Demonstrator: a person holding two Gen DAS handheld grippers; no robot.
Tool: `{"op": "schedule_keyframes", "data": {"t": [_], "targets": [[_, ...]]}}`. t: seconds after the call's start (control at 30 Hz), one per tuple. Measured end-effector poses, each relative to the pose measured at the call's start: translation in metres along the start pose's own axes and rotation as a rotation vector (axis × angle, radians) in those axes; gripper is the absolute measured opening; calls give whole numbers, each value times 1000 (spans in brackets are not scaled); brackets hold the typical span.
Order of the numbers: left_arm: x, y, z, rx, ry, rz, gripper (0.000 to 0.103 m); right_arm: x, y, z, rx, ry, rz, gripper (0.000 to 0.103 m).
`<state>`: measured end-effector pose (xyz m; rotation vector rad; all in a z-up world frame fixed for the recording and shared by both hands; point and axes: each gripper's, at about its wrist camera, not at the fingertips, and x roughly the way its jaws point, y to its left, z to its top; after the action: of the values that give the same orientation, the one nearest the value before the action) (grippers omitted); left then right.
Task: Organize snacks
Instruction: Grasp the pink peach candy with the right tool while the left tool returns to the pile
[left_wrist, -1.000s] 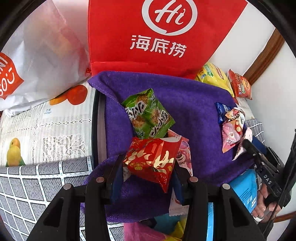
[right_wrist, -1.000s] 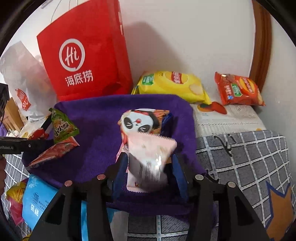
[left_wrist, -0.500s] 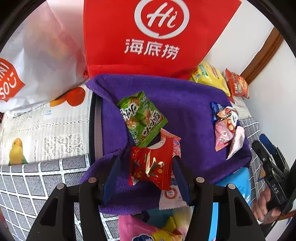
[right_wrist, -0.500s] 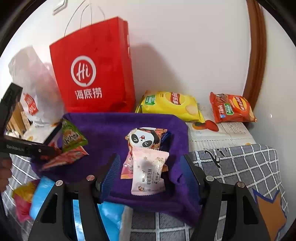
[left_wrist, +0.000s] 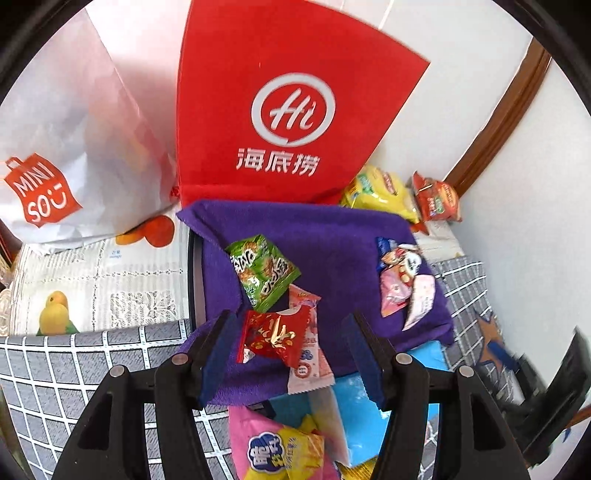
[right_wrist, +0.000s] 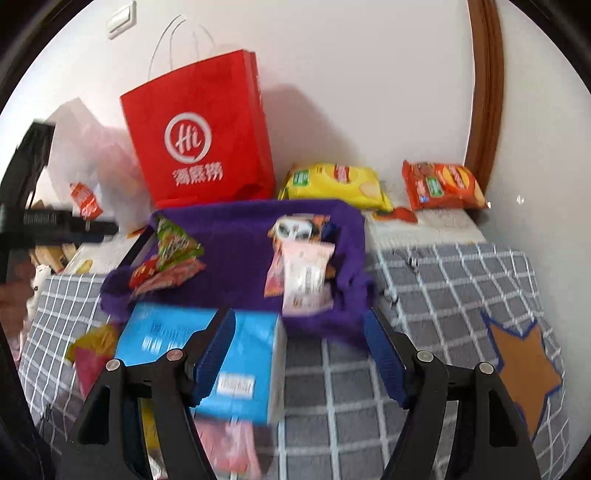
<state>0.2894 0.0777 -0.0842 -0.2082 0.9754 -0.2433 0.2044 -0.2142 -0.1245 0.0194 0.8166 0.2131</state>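
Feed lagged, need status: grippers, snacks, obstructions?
Both hand-held grippers open, jaws just widened, empty. Red packet and pink packet lie on purple towel. Nothing blocking.

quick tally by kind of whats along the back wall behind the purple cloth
shopping bags: 2 (red bag, white bag)
chip packets: 2 (yellow packet, orange packet)
total: 4

Red paper bag (right_wrist: 199, 133) stands at 12 o'clock w/ white bag (left_wrist: 62, 147), prob. plastic, at 10; grey checked tablecloth (right_wrist: 443, 295) underneath.
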Motion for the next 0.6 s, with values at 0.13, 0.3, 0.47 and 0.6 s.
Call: {"op": "schedule_keyframes", "data": {"t": [0.13, 0.3, 0.47, 0.6], "targets": [[-15, 0, 1, -6, -24, -19, 59, 5, 7, -29, -5, 83, 24, 72], [-30, 0, 0, 4, -57, -6, 60, 21, 13, -58, 59, 192, 120, 72], [-41, 1, 1, 5, -76, -21, 60, 32, 16, -73, 120, 263, 214, 75], [-44, 0, 1, 16, -81, -23, 60, 33, 22, -79, 115, 261, 215, 79]]}}
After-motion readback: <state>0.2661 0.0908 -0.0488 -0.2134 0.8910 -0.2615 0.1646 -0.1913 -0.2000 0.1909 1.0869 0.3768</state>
